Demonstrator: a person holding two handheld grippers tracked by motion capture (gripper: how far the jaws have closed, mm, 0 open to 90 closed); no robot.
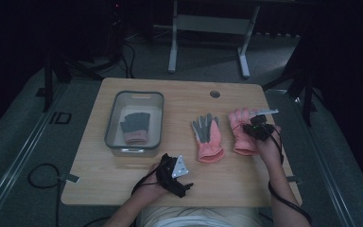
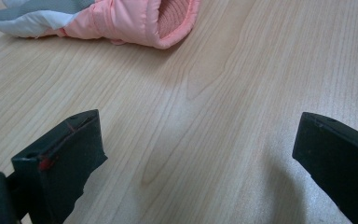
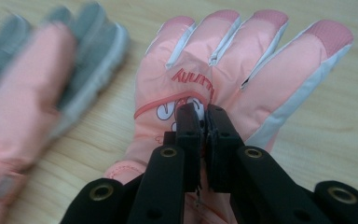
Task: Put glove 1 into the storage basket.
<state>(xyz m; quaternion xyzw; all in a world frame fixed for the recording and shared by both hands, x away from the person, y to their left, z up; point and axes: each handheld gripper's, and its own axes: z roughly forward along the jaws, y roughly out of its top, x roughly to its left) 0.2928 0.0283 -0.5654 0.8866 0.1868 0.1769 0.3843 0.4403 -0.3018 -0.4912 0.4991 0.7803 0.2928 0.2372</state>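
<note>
right gripper view, r tongs (image 3: 204, 116) pinching pink glove (image 3: 242, 65)

Right claw (image 3: 204, 116) pinches the pink glove's (image 3: 223, 60) back — a second glove (image 3: 37, 79) lies blurred beside it.

I am reading red lettering on the back of the pink glove (image 3: 223, 79); it is showing upside down in my right gripper view and looks like "Wunny", though I cannot be sure of every letter.
</note>
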